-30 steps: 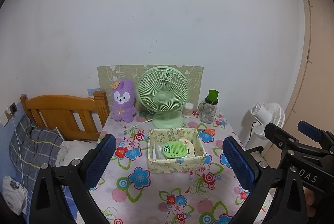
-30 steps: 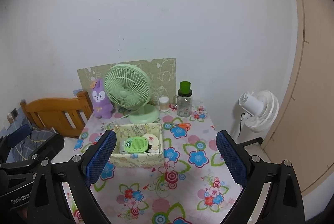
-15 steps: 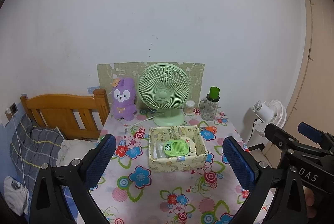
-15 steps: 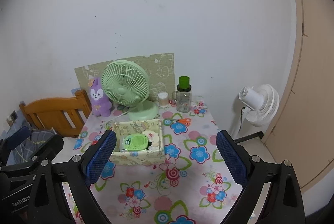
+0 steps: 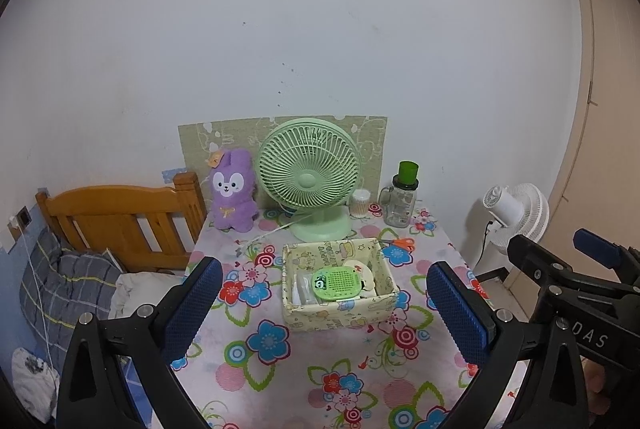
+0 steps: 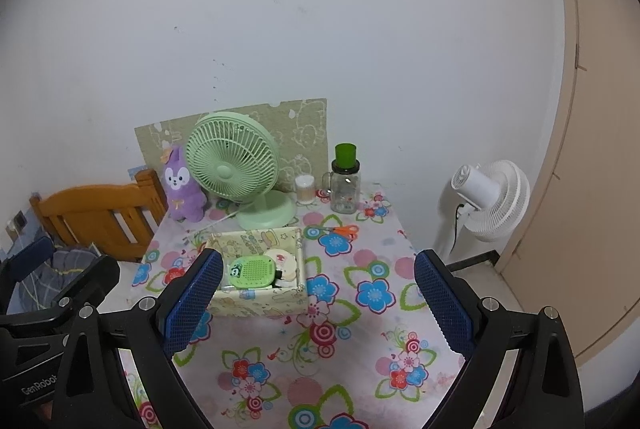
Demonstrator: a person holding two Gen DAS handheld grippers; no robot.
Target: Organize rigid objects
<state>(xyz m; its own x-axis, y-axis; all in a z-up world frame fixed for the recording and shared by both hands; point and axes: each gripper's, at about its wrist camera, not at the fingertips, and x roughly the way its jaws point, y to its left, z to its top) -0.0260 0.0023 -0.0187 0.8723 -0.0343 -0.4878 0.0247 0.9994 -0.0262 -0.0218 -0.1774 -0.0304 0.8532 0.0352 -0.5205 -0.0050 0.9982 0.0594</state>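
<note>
A pale yellow printed box [image 5: 340, 313] [image 6: 260, 303] sits mid-table on the flowered cloth. It holds a green perforated gadget [image 5: 337, 283] [image 6: 251, 272], a round cream item [image 6: 282, 261] and a clear packet [image 5: 302, 285]. Orange-handled scissors [image 5: 398, 243] [image 6: 340, 230] lie behind the box to its right. My left gripper [image 5: 324, 313] is open and empty, held above the table's near part. My right gripper [image 6: 318, 303] is open and empty, to the right of the left one; its body also shows in the left wrist view [image 5: 580, 289].
At the table's back stand a green desk fan [image 5: 308, 181], a purple plush rabbit [image 5: 232, 191], a small cotton-swab jar [image 5: 360, 203] and a glass jar with a green lid [image 5: 402, 195]. A wooden bed headboard [image 5: 120, 217] is left, a white floor fan [image 6: 488, 203] right.
Both grippers have drawn back and risen slightly from the table; the box and fan look a bit smaller and higher in view. Jaws stay open; nothing on the table moved.
</note>
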